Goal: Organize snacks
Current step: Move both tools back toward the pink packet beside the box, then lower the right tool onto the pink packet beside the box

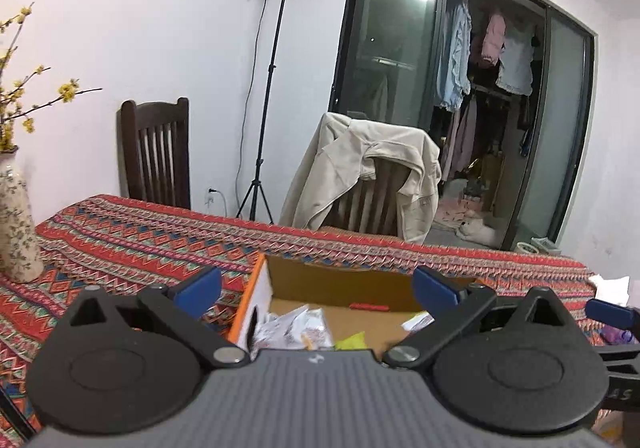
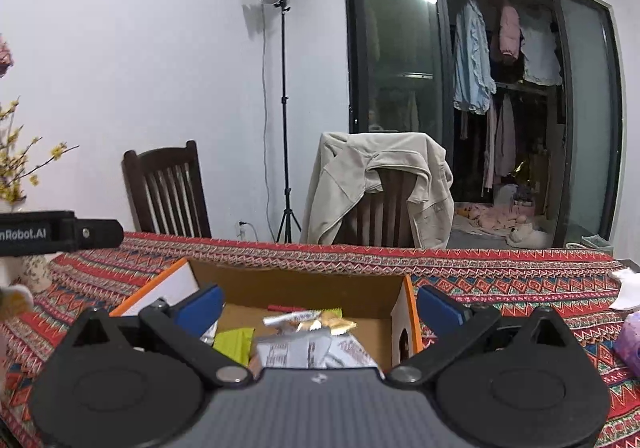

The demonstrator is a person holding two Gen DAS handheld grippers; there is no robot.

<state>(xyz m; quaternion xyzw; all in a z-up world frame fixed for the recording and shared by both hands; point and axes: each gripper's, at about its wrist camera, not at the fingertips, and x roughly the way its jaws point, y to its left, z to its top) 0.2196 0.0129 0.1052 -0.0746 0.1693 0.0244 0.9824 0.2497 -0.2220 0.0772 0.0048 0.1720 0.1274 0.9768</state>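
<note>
The patterned red tablecloth (image 2: 500,280) spreads wide under everything, and the open cardboard box (image 2: 304,288) sits on it as our landmark; behind the box, past the table's far edge, a chair draped with a beige jacket (image 2: 376,183) stands, and a dark wooden chair (image 2: 168,191) stands to the left of that; a light stand (image 2: 285,107) rises between the two chairs; left of the box a floral vase (image 1: 18,224) holds yellow-blossomed branches; right of the box lies a white tissue (image 2: 628,288); the left gripper (image 1: 316,288) hangs over the box's near side, jaws spread wide, nothing between them; the right gripper (image 2: 320,306) hangs over the box too, jaws apart and empty; inside the box the snacks are piled: a silver packet (image 2: 304,352) with a printed label, a green packet (image 2: 234,344) to its left, a small biscuit pack (image 2: 336,322) just behind.
</note>
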